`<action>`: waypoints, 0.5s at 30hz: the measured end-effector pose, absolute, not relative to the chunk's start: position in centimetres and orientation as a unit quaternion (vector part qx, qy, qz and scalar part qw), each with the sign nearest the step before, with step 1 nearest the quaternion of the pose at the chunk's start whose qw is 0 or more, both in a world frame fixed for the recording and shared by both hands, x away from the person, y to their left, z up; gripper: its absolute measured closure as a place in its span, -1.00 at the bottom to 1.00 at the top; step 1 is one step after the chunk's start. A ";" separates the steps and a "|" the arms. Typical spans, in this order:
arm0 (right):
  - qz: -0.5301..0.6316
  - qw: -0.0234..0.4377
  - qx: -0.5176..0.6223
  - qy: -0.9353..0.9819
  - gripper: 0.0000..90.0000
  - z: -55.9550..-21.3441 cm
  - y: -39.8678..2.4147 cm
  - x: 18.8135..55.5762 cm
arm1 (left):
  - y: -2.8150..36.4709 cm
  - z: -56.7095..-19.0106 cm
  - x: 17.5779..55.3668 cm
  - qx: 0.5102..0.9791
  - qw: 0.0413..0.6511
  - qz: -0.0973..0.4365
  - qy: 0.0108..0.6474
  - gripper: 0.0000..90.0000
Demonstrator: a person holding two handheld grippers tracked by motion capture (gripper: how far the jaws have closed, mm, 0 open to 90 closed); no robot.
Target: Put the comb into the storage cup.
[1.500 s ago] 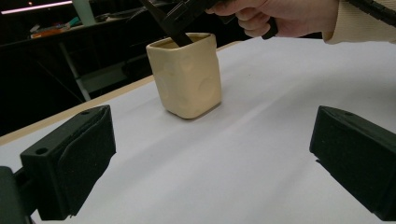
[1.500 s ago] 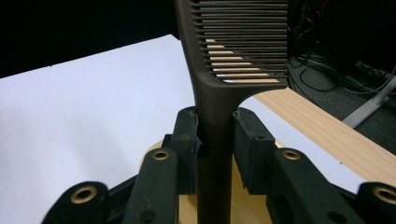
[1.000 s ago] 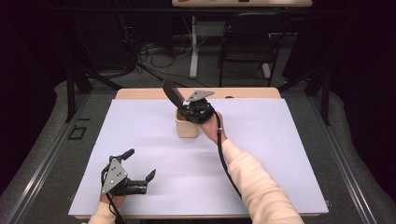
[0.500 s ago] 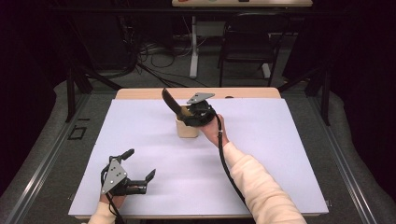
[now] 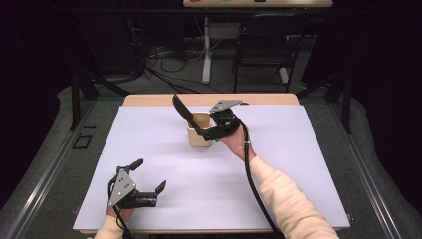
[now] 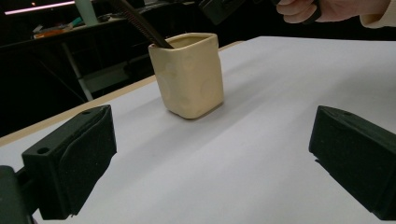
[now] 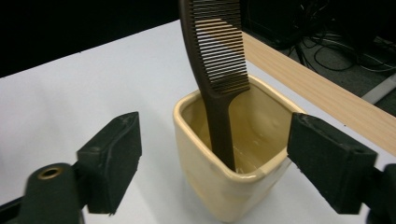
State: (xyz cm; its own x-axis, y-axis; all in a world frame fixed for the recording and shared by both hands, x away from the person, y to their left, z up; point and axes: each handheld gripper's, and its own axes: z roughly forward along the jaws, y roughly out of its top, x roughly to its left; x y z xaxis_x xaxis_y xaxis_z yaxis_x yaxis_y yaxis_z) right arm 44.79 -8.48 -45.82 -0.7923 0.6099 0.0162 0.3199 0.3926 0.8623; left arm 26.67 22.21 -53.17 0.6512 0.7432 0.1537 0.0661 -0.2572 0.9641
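One comb (image 7: 215, 70) is stood handle-down in one cream cup (image 7: 233, 158) at the far middle of the desk (image 5: 298, 164), leaning left over the rim. Its teeth are seen clearly in the right tongs' view; in the left tongs' view, the cup's dimpled side (image 6: 189, 74) is shown. The right tongs (image 5: 211, 130), just right of the cup, have just been opening and are spread wide with nothing gripped; a second ago they were closed at the comb. The left tongs (image 5: 149, 174) are held wide and empty at the near left.
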 end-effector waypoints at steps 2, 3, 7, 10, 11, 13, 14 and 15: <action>0.473 0.152 0.282 0.821 -0.68 -45.7 -8.7 44.6 | 22.3 -53.2 26.6 0.729 0.542 0.312 0.279 -0.99; 0.473 0.149 0.283 0.821 -0.70 -45.6 -8.8 44.5 | 22.3 -53.2 26.6 0.728 0.543 0.312 0.279 -0.99; 0.472 0.145 0.283 0.822 -0.79 -45.6 -9.4 44.1 | 22.3 -53.2 26.6 0.728 0.542 0.313 0.280 -0.99; 0.472 0.142 0.282 0.823 -0.84 -45.5 -9.7 43.8 | 22.2 -53.2 26.6 0.729 0.542 0.312 0.279 -0.99; 0.471 0.140 0.280 0.825 -0.86 -45.4 -9.9 43.7 | 22.2 -53.2 26.6 0.729 0.542 0.312 0.279 -0.99; 0.469 0.139 0.278 0.826 -0.89 -45.3 -10.1 43.4 | 22.2 -53.2 26.7 0.730 0.541 0.312 0.279 -0.99; 0.470 0.139 0.276 0.827 -0.91 -45.2 -10.2 43.3 | 22.2 -53.2 26.7 0.730 0.541 0.312 0.279 -0.99; 0.469 0.137 0.276 0.828 -0.93 -45.1 -10.3 43.1 | 22.2 -53.2 26.7 0.729 0.541 0.312 0.279 -0.99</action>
State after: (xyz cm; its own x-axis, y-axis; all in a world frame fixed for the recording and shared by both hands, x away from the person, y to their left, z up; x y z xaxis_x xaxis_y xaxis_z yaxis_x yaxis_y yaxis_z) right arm 43.13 -10.35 -45.15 -0.8104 0.5850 0.0316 0.3276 0.4078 0.8523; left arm 26.68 22.25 -53.20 0.6495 0.7447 0.1537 0.0689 -0.2590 0.9634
